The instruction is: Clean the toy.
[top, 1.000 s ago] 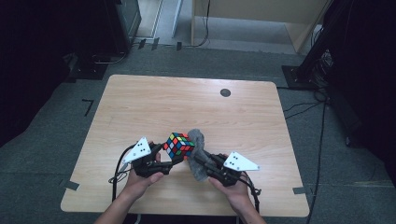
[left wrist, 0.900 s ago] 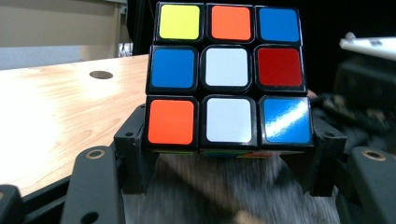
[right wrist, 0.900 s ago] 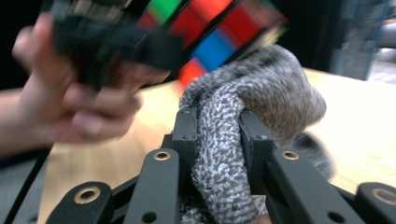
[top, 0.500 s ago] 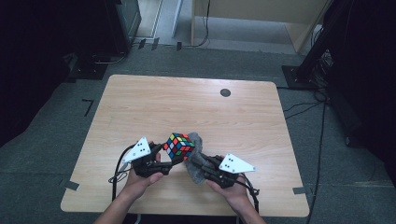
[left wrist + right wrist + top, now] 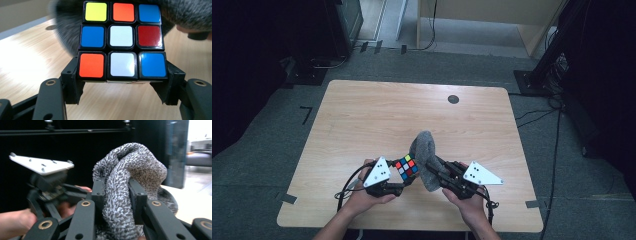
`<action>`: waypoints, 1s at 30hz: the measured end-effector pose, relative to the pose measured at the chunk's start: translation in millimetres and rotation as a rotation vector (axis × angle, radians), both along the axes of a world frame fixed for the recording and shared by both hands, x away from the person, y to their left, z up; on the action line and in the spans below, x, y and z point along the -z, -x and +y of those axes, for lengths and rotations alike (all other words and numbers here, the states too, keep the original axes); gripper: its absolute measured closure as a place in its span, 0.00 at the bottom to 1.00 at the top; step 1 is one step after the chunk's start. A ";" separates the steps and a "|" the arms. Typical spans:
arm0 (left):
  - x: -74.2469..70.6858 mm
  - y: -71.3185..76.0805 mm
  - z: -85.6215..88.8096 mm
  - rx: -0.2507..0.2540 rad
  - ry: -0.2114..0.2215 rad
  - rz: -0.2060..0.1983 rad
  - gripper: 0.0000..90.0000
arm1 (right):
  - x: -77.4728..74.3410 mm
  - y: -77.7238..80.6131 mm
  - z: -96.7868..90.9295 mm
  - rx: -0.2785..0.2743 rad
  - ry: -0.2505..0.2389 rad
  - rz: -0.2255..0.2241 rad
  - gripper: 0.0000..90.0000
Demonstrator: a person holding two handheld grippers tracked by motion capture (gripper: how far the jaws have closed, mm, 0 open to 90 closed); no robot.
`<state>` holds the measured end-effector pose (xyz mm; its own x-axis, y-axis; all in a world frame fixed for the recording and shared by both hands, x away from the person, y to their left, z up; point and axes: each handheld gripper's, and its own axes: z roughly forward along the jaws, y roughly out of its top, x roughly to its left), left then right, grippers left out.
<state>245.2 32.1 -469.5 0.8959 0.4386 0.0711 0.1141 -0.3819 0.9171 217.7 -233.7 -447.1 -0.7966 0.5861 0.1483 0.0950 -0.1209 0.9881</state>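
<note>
Left hand-held gripper (image 5: 121, 82) clamps the puzzle cube (image 5: 122, 40) by its lower sides above the near table (image 5: 362, 120) edge; right hand-held gripper (image 5: 116, 195), closed on the bunched grey cloth (image 5: 130, 170) beyond it, should likely press lightly, wiping while the cube stays square.

No text, label, brand, number or sign can be read on anything here.
</note>
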 end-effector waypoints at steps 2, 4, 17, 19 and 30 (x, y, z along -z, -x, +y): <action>-1.8 3.5 -2.2 0.020 0.012 -0.009 0.38 | 2.5 0.1 3.1 -0.005 0.016 0.017 0.79; -4.8 4.2 -0.3 0.018 0.028 -0.014 0.38 | 9.6 -2.9 3.4 0.009 0.030 0.053 0.80; -4.7 2.4 1.9 0.004 0.028 -0.015 0.38 | 7.2 -2.1 6.8 -0.018 0.010 0.060 0.79; -7.6 2.4 4.4 0.008 0.057 -0.013 0.38 | 7.5 -3.3 5.1 -0.016 -0.006 0.071 0.79; -5.3 0.0 5.5 -0.006 0.050 -0.003 0.38 | 7.4 -3.0 4.3 -0.029 -0.011 0.071 0.79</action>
<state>245.2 37.6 -464.2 0.8931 0.4469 0.0516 0.1137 -0.3351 0.9353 220.7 -229.4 -454.6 -0.8003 0.5610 0.2115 0.1684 -0.1281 0.9774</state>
